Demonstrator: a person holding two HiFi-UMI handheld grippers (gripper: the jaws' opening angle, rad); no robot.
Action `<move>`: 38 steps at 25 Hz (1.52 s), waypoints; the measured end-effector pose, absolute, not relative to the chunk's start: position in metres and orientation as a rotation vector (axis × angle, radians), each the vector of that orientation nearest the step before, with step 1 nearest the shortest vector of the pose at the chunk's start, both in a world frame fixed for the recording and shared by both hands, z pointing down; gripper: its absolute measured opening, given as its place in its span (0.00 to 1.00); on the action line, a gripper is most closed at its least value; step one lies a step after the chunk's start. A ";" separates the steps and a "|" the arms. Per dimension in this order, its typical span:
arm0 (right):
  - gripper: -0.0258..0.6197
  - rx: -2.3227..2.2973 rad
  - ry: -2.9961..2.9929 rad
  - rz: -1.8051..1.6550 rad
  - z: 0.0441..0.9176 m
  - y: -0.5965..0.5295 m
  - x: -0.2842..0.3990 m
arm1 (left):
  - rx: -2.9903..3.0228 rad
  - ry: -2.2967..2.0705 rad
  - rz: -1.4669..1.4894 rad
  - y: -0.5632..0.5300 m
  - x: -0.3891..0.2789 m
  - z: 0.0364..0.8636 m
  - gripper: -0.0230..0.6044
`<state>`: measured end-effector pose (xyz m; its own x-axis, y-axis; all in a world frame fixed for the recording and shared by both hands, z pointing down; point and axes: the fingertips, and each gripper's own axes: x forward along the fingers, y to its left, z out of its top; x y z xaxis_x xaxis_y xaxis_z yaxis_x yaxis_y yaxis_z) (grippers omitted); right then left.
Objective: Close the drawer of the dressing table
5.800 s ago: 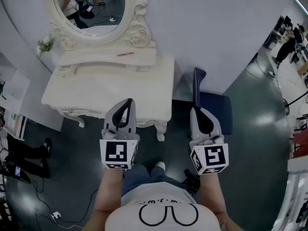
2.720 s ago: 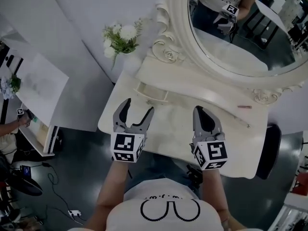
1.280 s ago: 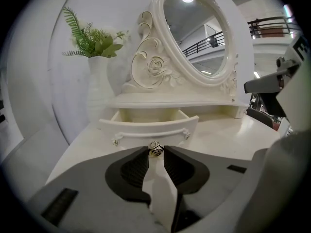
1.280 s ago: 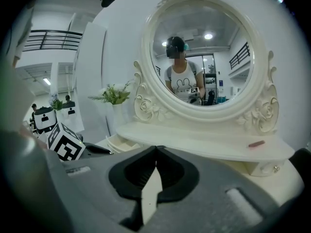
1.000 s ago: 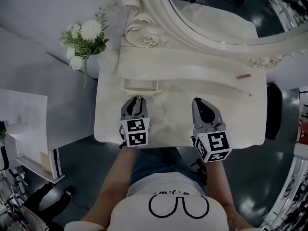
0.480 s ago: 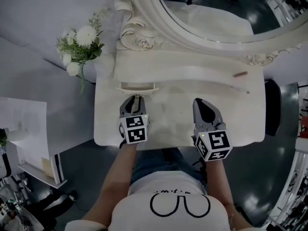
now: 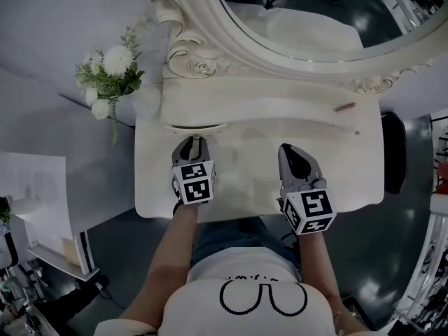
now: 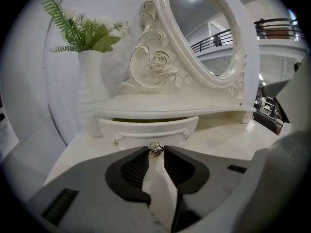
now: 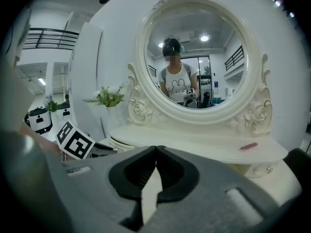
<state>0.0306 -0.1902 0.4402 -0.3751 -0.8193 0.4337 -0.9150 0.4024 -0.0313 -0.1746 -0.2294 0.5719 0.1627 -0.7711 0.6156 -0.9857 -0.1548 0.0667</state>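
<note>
Drawer [image 8: 148, 130] sits under the raised shelf [image 8: 170, 106] at left-rear of the dressing table [image 7: 245, 170]. Its front stands a bit proud w/ a dark gap above it in the left gripper view, so prob not fully shut; looks like the last bit of travel. To do this step well, imo: push straight along the drawer's axis, square to the front, no sideways load, since a small drawer can rack and jam. Keep the gripper level so the knob doesn't slip off the tips. Go slow at the end, stop when the front is flush w/ the shelf edge and the gap is gone, then open the jaws before backing off so the drawer isn't pulled open. Watch the vase [image 8: 90, 96] w/ flowers just left of the drawer: near the gripper, tall, likely tippy. Small pinkish stick [image 7: 344, 106] on the shelf far right is out of the way; can't tell what it is. Left gripper [image 7: 194, 144] is on the drawer: jaws narrow, only a slim gap, tips pinched on the small metal knob [image 8: 156, 149] at centre-bottom of the drawer front, just below the curved pull bar [image 8: 150, 133]; nothing else btwn them. Right gripper [image 7: 295, 156] hangs over bare tabletop to the right, well apart from the drawer, jaws fully together, tips meeting, holding nothing. Not needed here, fine parked.
</note>
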 end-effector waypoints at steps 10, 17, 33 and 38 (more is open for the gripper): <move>0.04 1.497 -2.305 0.379 0.440 -0.193 0.038 | 1.983 -1.650 0.602 -0.248 -0.169 0.571 0.19; 0.04 1.499 -2.302 0.373 0.439 -0.195 0.041 | 1.976 -1.651 0.607 -0.258 -0.170 0.572 0.19; 0.04 1.547 -2.303 0.385 0.432 -0.182 0.040 | 2.000 -1.571 0.590 -0.243 -0.168 0.563 0.75; 0.04 1.571 -2.313 0.381 0.424 -0.179 0.032 | 2.060 -1.586 0.499 -0.228 -0.182 0.531 0.75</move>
<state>0.0321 -0.1791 0.4238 -0.3452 -0.8472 0.4039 -0.9320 0.3602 -0.0408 -0.1825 -0.2275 0.5315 0.2584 -0.7871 0.5601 -0.9660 -0.2052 0.1574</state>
